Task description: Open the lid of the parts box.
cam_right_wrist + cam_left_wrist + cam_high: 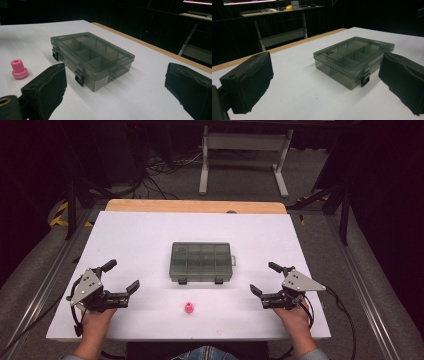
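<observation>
Both grippers wait near the worktop's front corners: left gripper [118, 287] jaws spread and empty, right gripper [266, 279] the same. The closed grey compartment box [201, 262] sits mid-worktop, latches toward the front edge. The little pink stopper [189, 307] stands by that edge; a careless jaw could knock it rolling off.
</observation>
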The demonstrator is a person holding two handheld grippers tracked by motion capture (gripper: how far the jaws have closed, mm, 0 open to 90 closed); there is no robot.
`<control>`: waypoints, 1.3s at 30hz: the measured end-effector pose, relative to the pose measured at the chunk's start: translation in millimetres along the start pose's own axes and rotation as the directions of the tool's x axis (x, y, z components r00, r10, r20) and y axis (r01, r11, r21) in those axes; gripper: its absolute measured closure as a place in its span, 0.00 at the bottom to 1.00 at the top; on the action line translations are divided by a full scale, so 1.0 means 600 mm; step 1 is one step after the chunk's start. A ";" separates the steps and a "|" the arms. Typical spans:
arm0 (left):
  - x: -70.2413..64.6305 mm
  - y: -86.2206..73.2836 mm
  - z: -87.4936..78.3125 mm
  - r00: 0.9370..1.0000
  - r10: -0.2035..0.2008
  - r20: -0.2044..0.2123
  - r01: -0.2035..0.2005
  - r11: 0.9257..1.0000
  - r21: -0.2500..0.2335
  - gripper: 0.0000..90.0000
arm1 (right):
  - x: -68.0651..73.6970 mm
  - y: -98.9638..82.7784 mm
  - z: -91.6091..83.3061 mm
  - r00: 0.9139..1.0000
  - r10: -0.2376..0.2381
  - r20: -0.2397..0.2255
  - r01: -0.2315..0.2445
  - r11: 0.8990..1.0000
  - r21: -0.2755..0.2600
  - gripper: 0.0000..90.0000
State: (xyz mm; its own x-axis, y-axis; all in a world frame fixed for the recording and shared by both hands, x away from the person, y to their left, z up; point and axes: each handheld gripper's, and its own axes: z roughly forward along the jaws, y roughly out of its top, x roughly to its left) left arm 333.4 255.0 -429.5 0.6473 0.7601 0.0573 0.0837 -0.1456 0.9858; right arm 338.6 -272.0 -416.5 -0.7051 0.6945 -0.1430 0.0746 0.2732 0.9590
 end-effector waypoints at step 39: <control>-0.003 0.045 0.074 0.989 -0.033 0.142 0.012 0.989 0.147 0.08 | -0.012 0.048 0.053 0.997 -0.006 -0.081 0.015 0.994 0.111 0.10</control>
State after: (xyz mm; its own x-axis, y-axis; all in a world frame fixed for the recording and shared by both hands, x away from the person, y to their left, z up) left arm 368.2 221.8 -409.8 0.7451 0.6670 0.0019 0.2021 -0.2285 0.9523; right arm 368.4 -247.8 -395.4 -0.7604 0.6366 -0.1284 0.1418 0.3557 0.9238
